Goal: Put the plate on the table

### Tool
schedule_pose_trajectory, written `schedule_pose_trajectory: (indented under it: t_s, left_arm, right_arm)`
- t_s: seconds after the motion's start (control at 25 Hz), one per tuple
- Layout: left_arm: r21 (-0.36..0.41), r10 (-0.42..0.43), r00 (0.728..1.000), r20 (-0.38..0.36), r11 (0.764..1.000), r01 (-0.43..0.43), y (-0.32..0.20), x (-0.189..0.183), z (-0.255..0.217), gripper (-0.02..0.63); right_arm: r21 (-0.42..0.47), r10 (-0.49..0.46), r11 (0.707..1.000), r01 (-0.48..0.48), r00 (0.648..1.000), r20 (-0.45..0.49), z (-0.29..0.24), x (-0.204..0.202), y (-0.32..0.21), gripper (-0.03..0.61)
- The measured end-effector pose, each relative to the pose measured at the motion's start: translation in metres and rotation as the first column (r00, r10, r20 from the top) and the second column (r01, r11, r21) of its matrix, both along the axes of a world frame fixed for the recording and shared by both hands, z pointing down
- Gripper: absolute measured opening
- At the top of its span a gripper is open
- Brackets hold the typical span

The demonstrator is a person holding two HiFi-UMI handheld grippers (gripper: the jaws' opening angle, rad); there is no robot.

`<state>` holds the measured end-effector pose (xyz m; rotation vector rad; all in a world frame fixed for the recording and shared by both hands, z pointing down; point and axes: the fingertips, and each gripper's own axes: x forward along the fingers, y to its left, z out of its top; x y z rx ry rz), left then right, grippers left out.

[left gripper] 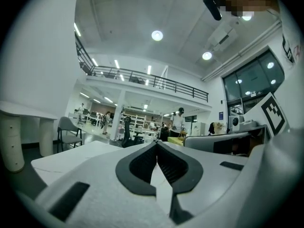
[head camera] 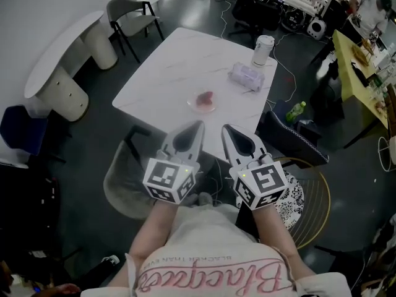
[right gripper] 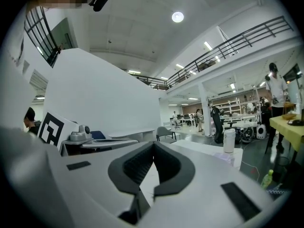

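Observation:
A small clear plate [head camera: 205,102] with something pinkish-red on it rests on the white table [head camera: 167,73], near the table's front edge. Both grippers hang side by side in front of the person's chest, short of the table. The left gripper [head camera: 199,124] [left gripper: 156,144] has its jaws closed together with nothing between them. So does the right gripper [head camera: 225,128] [right gripper: 153,144], just right of it. The plate lies a little beyond both tips, untouched. Neither gripper view shows the plate; both look level across the table top [left gripper: 71,158] [right gripper: 204,148].
A white flask [head camera: 263,49] [right gripper: 229,140] and a clear plastic pack [head camera: 246,77] sit at the table's right side. A grey chair [head camera: 124,178] stands below the left gripper, a gold wire chair [head camera: 312,197] at right, a green bottle [head camera: 295,111] [right gripper: 267,178] on the floor.

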<state>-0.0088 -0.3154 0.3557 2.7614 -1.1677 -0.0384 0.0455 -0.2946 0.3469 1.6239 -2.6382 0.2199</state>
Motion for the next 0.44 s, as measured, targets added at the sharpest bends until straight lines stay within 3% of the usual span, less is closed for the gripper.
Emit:
schedule_pose_trajectory:
  t_s: [0.44]
  left_arm:
    - [0.008,0.014,1.000,0.006,1.000,-0.014,0.0049,0.0007,0.0009,0.003]
  right_arm:
    - [0.025,0.014,1.000,-0.013,1.000,-0.012,0.0002,-0.0031,0.0050,0.003]
